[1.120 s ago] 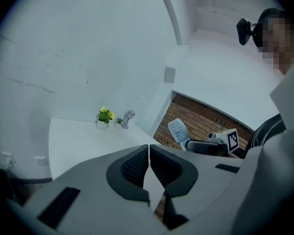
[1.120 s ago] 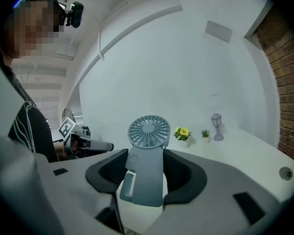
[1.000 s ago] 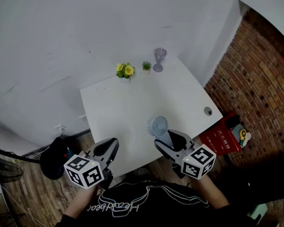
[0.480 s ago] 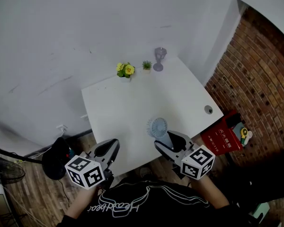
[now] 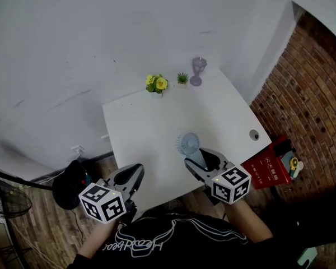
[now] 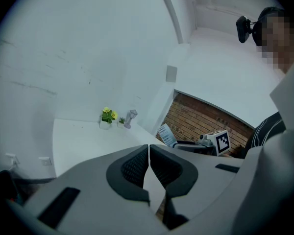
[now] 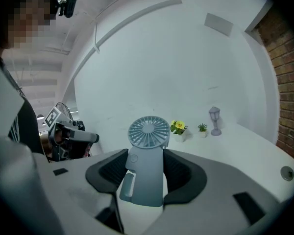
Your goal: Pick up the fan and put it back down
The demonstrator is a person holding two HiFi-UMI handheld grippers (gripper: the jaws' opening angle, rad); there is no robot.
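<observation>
A small blue-grey fan (image 5: 187,144) with a round grille stands upright over the front of the white table (image 5: 151,128). My right gripper (image 5: 200,159) is shut on its handle. In the right gripper view the fan (image 7: 148,131) fills the gap of the right gripper (image 7: 146,173), with both dark pads against the handle's sides. Whether the fan's base touches the table is hidden. My left gripper (image 5: 135,174) hangs at the table's front left edge. In the left gripper view the left gripper (image 6: 149,156) is shut with nothing between its pads.
At the table's far edge stand a pot of yellow flowers (image 5: 157,84), a tiny green plant (image 5: 182,78) and a small grey lantern (image 5: 197,70). A cable hole (image 5: 254,134) is at the right edge. A red box (image 5: 269,162) and a brick wall (image 5: 313,94) lie to the right.
My right gripper has carried the fan a little farther in over the table. The left gripper has kept still.
</observation>
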